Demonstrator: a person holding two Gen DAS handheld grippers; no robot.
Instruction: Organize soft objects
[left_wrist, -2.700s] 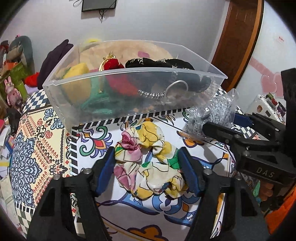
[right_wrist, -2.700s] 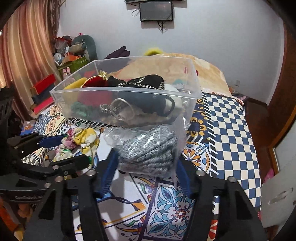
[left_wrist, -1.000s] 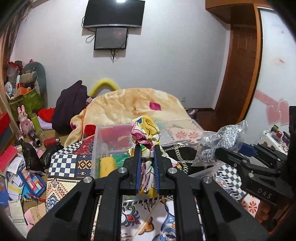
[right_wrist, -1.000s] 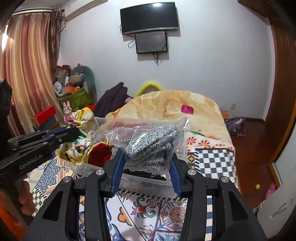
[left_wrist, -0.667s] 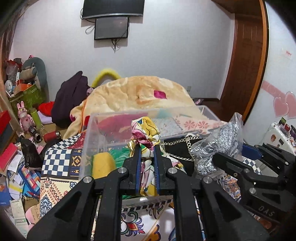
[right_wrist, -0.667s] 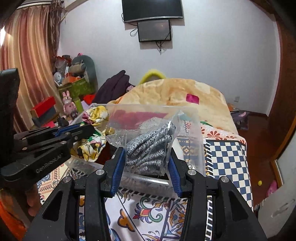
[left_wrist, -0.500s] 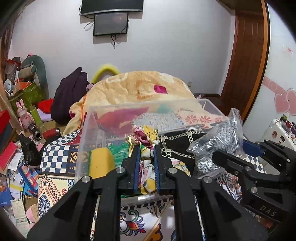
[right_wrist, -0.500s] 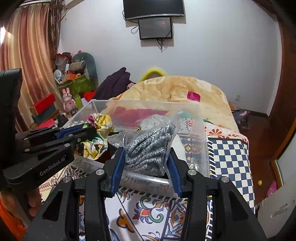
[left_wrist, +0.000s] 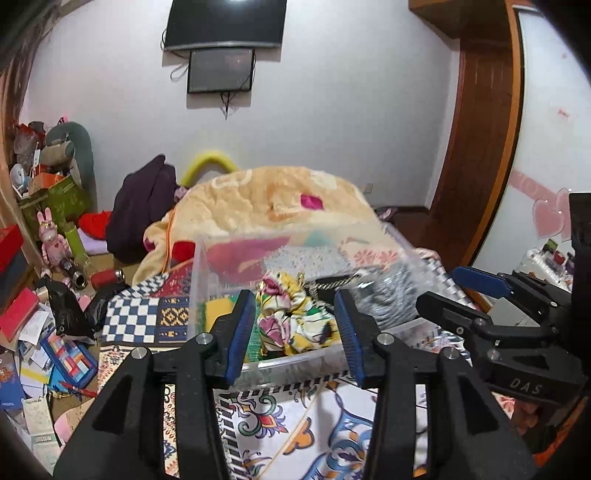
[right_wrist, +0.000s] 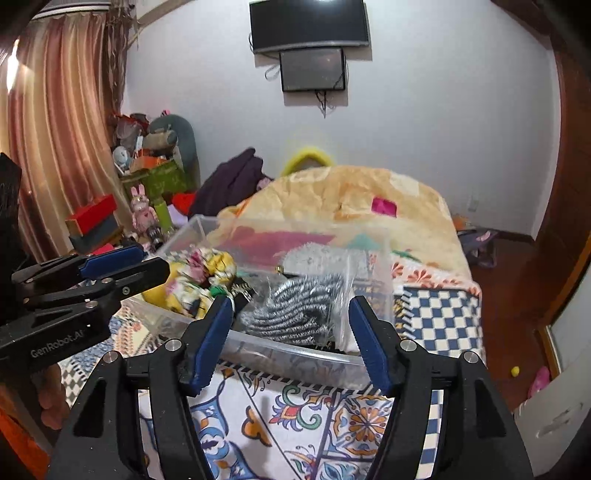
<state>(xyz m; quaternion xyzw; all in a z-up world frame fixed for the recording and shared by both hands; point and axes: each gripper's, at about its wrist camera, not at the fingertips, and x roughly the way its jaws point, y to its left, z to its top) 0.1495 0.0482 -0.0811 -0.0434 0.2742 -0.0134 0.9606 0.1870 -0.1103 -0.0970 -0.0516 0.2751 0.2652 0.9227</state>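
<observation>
A clear plastic bin (left_wrist: 288, 365) stands on the patterned table. My left gripper (left_wrist: 293, 326) is open just above its near rim, and the floral scrunchie (left_wrist: 295, 321) lies loose in the bin between the fingers. My right gripper (right_wrist: 290, 328) is open too, and the bagged grey knit item (right_wrist: 295, 314) rests in the bin (right_wrist: 280, 350) ahead of it. The left gripper (right_wrist: 122, 266) shows at the left of the right wrist view, the right gripper (left_wrist: 454, 299) at the right of the left wrist view.
The bin also holds a yellow soft item (left_wrist: 218, 310), green cloth and a black chain bag. Behind it lies a bed with an orange blanket (left_wrist: 273, 203). Cluttered boxes and toys (left_wrist: 44, 229) fill the left floor. A wooden door (left_wrist: 480, 147) is at right.
Both grippers lowered over the bin and opened. The scrunchie and the bagged knit item were let go and now lie inside the bin.
</observation>
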